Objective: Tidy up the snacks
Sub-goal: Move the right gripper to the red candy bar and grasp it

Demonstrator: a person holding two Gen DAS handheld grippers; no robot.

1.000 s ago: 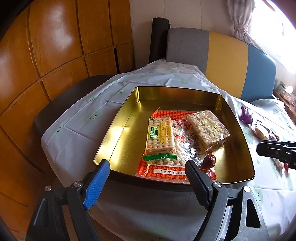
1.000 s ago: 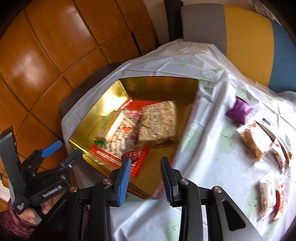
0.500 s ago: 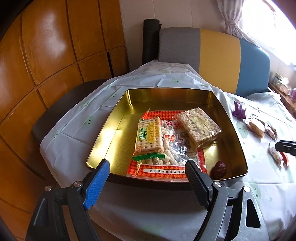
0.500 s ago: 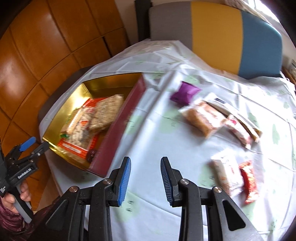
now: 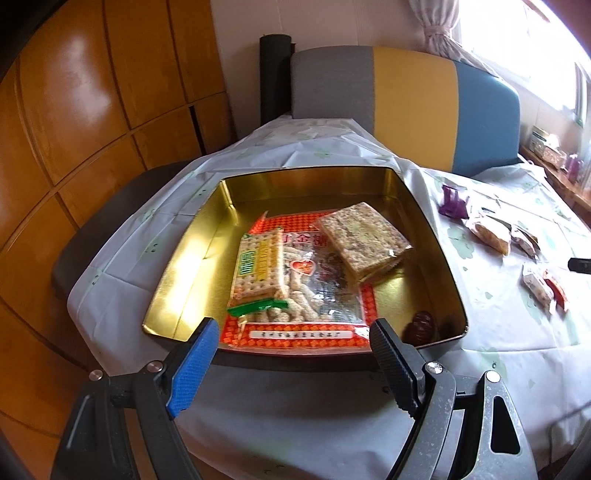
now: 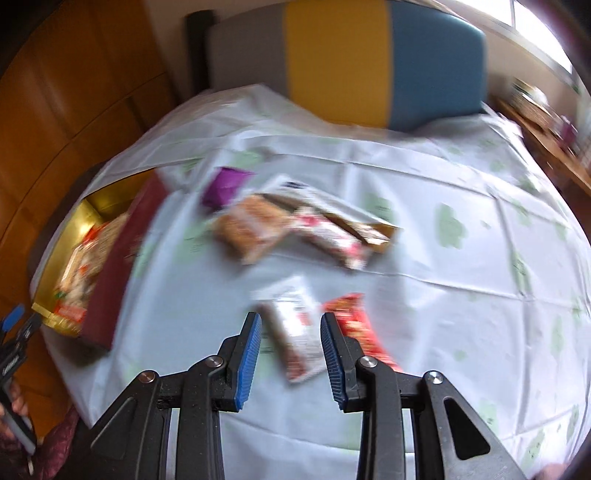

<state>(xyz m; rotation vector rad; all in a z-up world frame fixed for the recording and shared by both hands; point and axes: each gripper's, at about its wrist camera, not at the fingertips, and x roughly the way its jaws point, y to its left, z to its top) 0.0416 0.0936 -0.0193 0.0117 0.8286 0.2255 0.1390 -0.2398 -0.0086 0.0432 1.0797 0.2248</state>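
Hovering with narrowly parted, empty jaws, right gripper (image 6: 290, 354) frames white snack packet (image 6: 295, 332) on bench (image 6: 461, 314), at 3 o'clock from tin (image 5: 436, 236); light, crinkly, slippery; grasp mid-body

Glossy gold metal tin (image 5: 207, 236)

Tablecloth (image 5: 332, 417): white, faint green motifs, creased, hanging over the near edge. Chair (image 5: 406, 110): backrest in grey, yellow and blue panels, at the far side. Wood panelling (image 5: 74, 129): glossy orange-brown, at left. Curtain (image 5: 439, 29): tied, by the bright window (image 5: 517, 44). Dark seat (image 5: 110, 218): beside the cloth's left edge.
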